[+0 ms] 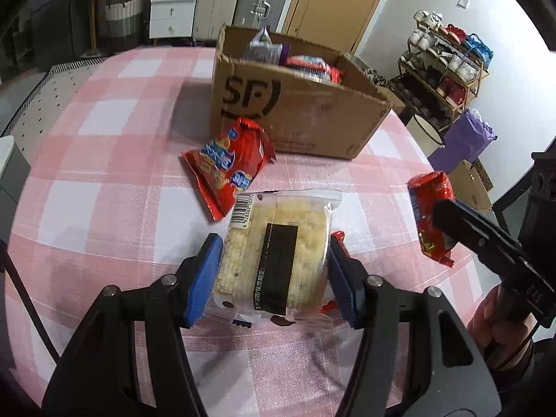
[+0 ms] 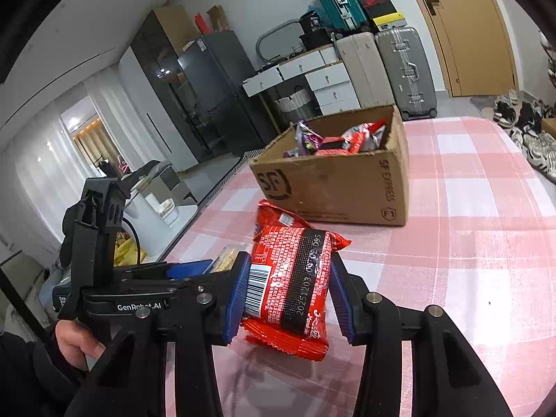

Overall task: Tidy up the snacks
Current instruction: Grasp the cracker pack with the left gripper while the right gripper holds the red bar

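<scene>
While clamped in the left claw, clear-wrapped cracker pack; right claw gripping red packet.

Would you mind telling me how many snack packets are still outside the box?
3: cracker packet in left tongs, red packet in right tongs, red bag on the table; others may be hidden.

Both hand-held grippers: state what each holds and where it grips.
Left hand-held gripper clamps the clear cracker pack by its long sides. Right hand-held gripper clamps a red snack pack across its sides.

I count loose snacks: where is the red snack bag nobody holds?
In the left wrist view the red snack bag lies on the table, just before the cardboard box.
</scene>
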Available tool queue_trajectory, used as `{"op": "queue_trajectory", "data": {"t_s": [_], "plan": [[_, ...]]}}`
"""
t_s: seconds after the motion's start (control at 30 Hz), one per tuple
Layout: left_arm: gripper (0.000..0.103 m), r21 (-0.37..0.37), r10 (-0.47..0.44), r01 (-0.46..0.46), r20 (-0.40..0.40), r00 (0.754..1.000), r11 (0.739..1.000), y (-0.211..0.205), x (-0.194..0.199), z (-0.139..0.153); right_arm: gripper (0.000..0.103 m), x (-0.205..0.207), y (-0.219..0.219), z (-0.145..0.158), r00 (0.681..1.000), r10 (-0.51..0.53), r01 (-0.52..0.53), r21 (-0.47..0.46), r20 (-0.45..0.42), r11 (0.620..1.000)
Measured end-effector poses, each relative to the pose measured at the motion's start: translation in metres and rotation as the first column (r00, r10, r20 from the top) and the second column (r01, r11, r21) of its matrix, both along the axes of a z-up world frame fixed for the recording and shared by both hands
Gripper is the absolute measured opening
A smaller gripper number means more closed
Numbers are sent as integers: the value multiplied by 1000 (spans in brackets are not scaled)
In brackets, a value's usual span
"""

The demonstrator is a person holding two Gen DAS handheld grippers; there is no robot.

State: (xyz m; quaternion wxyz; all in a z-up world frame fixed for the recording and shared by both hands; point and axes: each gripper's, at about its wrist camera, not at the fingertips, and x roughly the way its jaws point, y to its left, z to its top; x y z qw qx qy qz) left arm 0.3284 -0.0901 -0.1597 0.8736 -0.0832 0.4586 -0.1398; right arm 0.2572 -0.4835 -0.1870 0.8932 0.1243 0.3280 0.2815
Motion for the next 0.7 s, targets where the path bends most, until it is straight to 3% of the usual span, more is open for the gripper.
{"op": "queue_trajectory", "data": {"t_s": [0.43, 0.7], "plan": [[57, 31, -14, 11, 115, 993, 999, 16, -20, 64, 44, -6, 16, 35, 998, 43, -44, 17, 42, 999], [57, 29, -17, 12, 173, 985, 1000, 27, -11, 112, 44, 2, 14, 72, 995, 43, -46, 31, 91, 998]]}}
